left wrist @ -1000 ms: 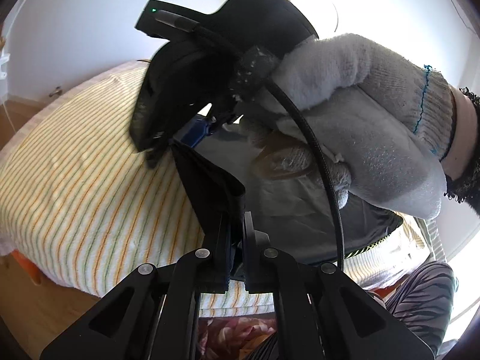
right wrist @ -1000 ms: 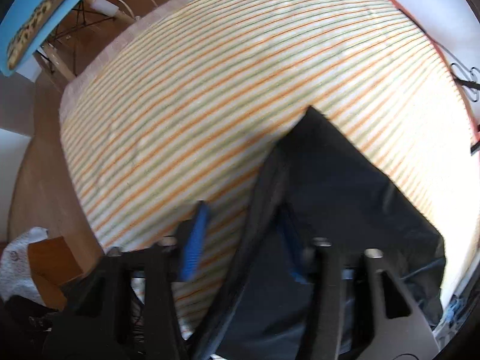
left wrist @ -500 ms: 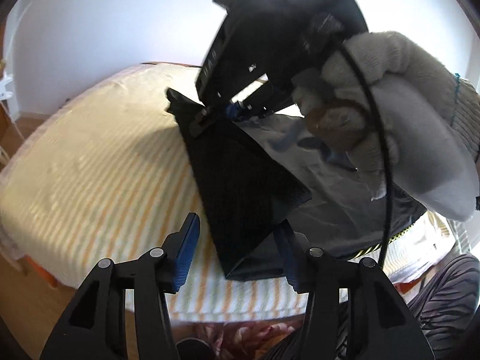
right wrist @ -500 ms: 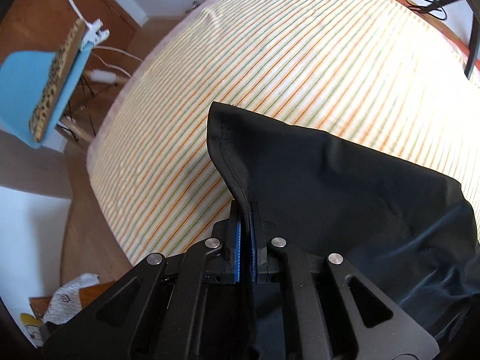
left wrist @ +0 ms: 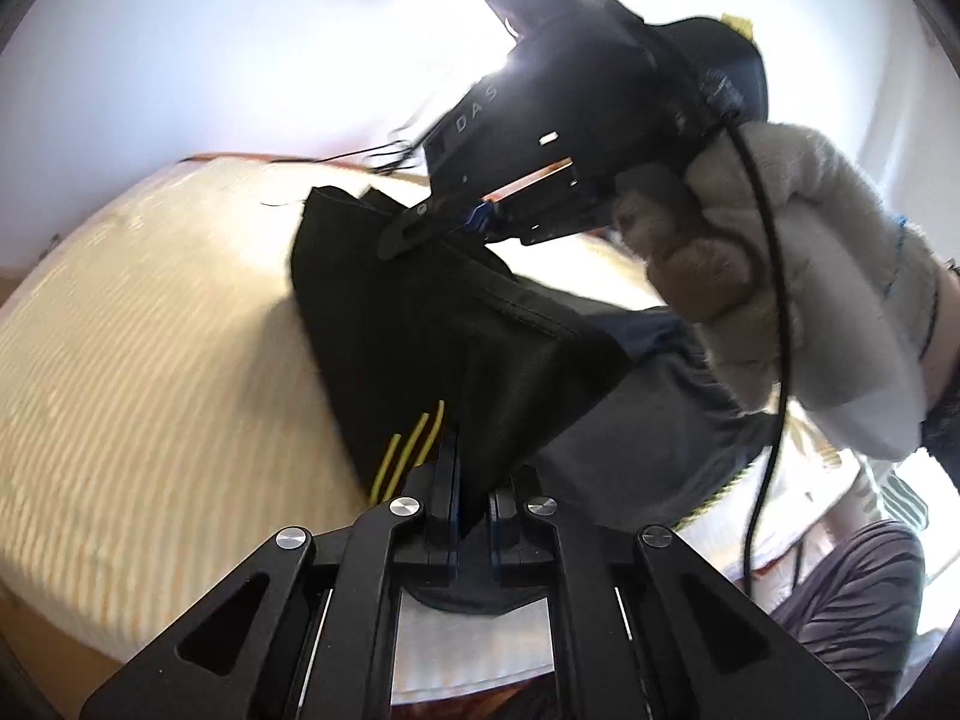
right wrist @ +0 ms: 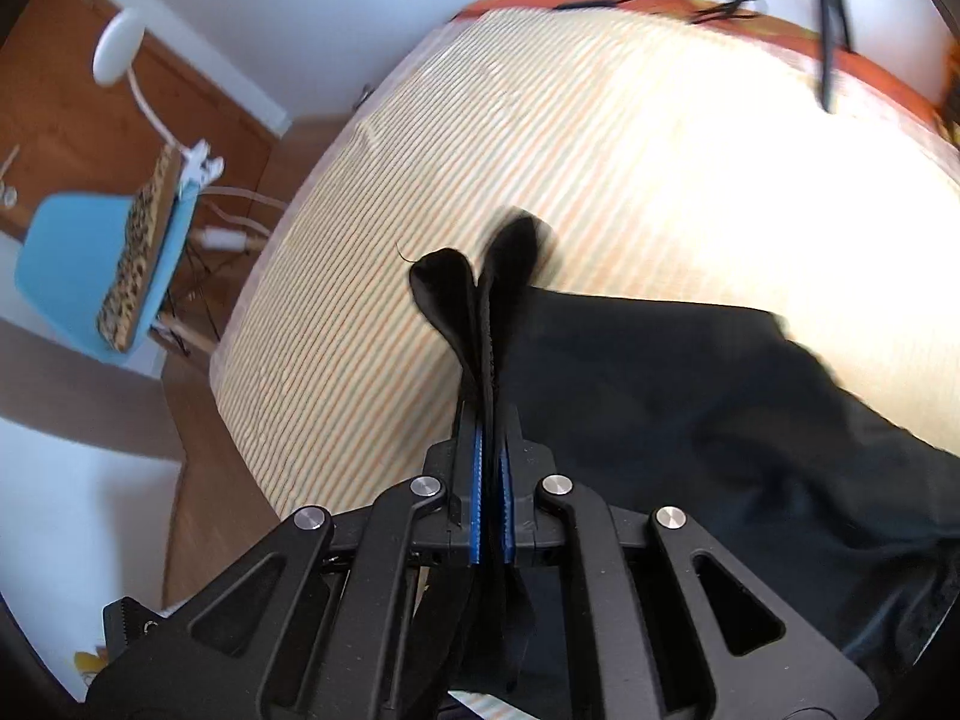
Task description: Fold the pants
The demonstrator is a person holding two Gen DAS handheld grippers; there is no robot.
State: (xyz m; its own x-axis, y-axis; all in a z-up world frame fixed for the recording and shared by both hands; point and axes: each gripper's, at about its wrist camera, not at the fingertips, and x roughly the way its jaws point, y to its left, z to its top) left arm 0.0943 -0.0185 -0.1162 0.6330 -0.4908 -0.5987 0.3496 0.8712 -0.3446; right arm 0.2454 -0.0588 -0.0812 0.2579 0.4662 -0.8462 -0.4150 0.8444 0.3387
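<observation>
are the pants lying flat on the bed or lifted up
Partly lifted: both the left gripper and right gripper are shut on the black pants, raising one end.

matt black cloth pants on a striped woven bedsheet.

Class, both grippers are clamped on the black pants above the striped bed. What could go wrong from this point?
1. The right gripper pinches only a thin bunched edge of the pants, which might slip out.
2. The left gripper also bites near an edge, so an uneven pull could skew the fold.
3. The cable hanging from the gloved hand could snag the fabric.
</observation>
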